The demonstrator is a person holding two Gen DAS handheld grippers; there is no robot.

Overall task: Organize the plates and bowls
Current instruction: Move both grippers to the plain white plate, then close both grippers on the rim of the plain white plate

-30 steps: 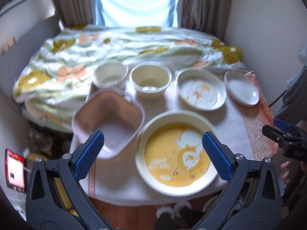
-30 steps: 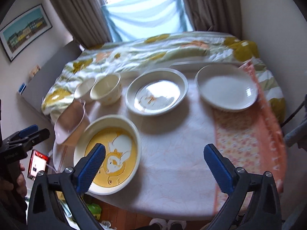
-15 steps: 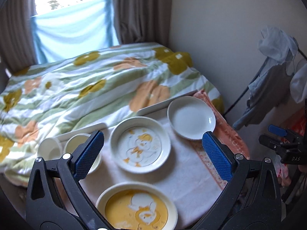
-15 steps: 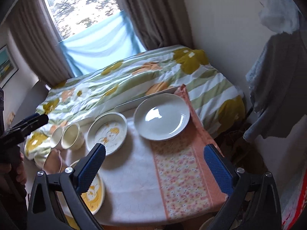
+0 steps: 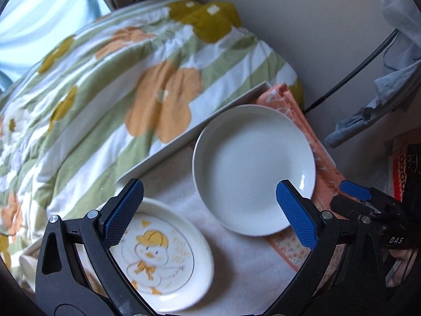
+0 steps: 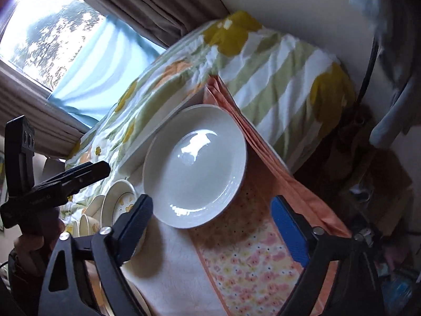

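A plain white plate [image 5: 254, 168] [image 6: 194, 168] lies at the table's far right, partly on a peach cloth. Left of it sits a plate with a duck picture [image 5: 160, 258] [image 6: 118, 205]. My left gripper [image 5: 209, 212] is open above the gap between the two plates, its right pad over the white plate's near rim. My right gripper [image 6: 213, 226] hovers just short of the white plate. Its jaws are closing, with nothing pressed between the pads. In each wrist view the other gripper shows at the edge: the right gripper [image 5: 347, 197] and the left gripper [image 6: 86, 171].
A peach floral cloth [image 6: 250, 263] covers the table's right end over a white tablecloth [image 5: 236, 276]. A long white tray edge [image 5: 197, 121] runs behind the plates against a flowered quilt [image 5: 105, 92]. Clothes [image 5: 381, 100] hang by the right wall. More bowls [image 6: 86, 221] stand at the left.
Both grippers have swung right and down toward the white plate, which now looms large. The yellow bowl and pink dish have left view. The right jaws stand a little narrower.
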